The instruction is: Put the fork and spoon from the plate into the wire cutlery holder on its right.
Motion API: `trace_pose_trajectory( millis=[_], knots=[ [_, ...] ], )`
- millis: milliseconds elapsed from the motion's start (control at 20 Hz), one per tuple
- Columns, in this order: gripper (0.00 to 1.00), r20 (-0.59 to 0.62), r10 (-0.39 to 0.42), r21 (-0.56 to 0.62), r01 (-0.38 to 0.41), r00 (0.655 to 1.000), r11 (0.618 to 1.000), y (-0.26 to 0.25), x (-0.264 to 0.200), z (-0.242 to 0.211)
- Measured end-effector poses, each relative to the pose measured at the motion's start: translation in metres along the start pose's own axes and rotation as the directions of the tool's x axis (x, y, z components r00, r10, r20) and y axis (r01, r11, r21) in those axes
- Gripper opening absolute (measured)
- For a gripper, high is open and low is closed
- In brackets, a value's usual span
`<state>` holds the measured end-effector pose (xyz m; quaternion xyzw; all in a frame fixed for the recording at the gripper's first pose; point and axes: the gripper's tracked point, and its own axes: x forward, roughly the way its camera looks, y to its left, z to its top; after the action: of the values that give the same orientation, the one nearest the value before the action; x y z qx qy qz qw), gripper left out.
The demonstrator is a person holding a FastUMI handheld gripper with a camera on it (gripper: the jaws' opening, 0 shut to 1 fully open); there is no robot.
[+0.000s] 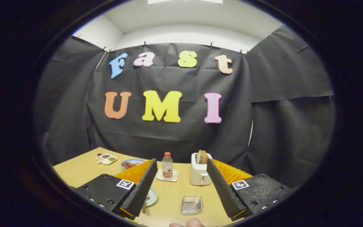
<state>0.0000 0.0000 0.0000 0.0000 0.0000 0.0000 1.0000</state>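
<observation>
The claw (pixel 181 189) hangs above the near part of the counter (pixel 83 170) with its fingers spread wide and nothing between them. The plate (pixel 152 196) lies low and to the left, just beside and partly hidden behind the left finger (pixel 140 186); a slim handle (pixel 144 207) pokes out from it toward the near side, probably the fork or the spoon, though the finger covers too much to tell which, or to read how the other piece lies. The holder (pixel 192 204) sits to the right of the plate, on the counter in the gap between the fingers and nearer the right one. So the coming move turns on a swing left and down: the cutlery is off the claw's centre line, under the left finger, while the holder is already almost straight ahead. Farther off stand a bottle (pixel 167 166) on a coaster, a toaster (pixel 200 171), a second plate (pixel 131 164) and a small tray (pixel 106 159). The bottle's label is too small to read. Square black-and-white markers sit on both claw bodies. A fingertip (pixel 191 223) shows at the very near side.
</observation>
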Motion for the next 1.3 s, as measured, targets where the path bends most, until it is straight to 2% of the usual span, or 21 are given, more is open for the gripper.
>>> trace_pose_trajectory(
  millis=[250,650,800,950,1050,1150,1300],
  knots=[
    [0.95,-0.005,0.011,0.012,-0.011,1.0,1.0,0.004,-0.004,0.003],
    [0.95,-0.048,0.092,-0.009,-0.093,0.995,0.996,0.024,0.001,0.006],
    [0.95,-0.114,0.127,-0.017,-0.13,0.985,0.991,0.036,0.008,-0.01],
    [0.95,-0.22,0.174,-0.012,-0.181,0.96,0.983,0.051,0.016,-0.033],
    [0.95,-0.291,0.204,-0.017,-0.218,0.935,0.976,0.063,0.021,-0.045],
    [0.95,-0.387,0.238,-0.027,-0.269,0.891,0.963,0.077,0.026,-0.063],
    [0.96,-0.591,0.287,-0.021,-0.37,0.754,0.929,0.104,0.027,-0.112]
  ],
)
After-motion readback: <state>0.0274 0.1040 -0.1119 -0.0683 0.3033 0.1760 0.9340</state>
